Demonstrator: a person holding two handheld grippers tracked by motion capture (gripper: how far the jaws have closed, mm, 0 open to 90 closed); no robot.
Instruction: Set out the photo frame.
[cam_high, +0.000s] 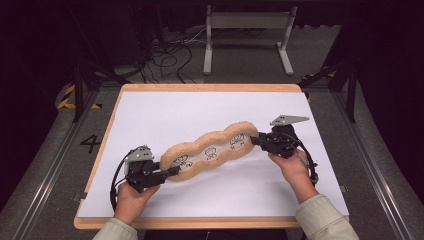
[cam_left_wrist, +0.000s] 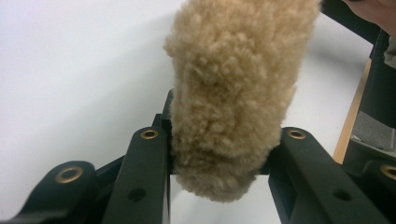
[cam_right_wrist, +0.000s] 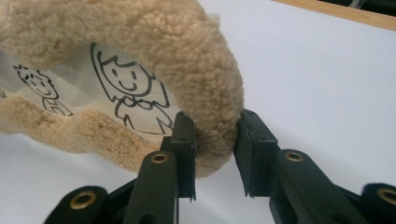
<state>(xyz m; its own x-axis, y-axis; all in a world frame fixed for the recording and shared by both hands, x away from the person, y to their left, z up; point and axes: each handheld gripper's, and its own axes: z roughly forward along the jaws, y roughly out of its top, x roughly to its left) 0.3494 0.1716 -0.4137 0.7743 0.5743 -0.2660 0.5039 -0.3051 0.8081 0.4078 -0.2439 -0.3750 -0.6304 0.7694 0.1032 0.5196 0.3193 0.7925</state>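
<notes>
- fleece pouch (cam_high: 210, 150), long, tan and wavy-edged, lay slantwise across the middle of the white table (cam_high: 165, 110), its near-left end by my left gripper (cam_high: 172, 171) and its far-right end at my right gripper (cam_high: 256, 140).
- from the high view i got the whole layout: both hands on their grippers at opposite ends of the pouch, and three small line-drawn figures along its clear middle strip.
- that view could not tell me how the jaws sat on the fleece; the two gripper views did.
- in the left gripper view the fluffy end (cam_left_wrist: 229, 107) sat squarely between the two black jaws, filling the gap, with the fleece pressed against both inner faces; i read the left gripper as clamped on the pouch.
- that view showed none of the drawings, just the curly pile and the white surface behind it.
- in the right gripper view i saw a drawn figure with shoulder-length hair (cam_right_wrist: 128, 88) up close, and a smaller crowned one (cam_right_wrist: 42, 91) further along.
- there the rounded rim (cam_right_wrist: 215, 121) passed between the jaws, both pads pressing into the fleece, so the right gripper was gripping the pouch too.
- in that view the held end seemed lifted slightly off the table; i could not be sure.
</notes>
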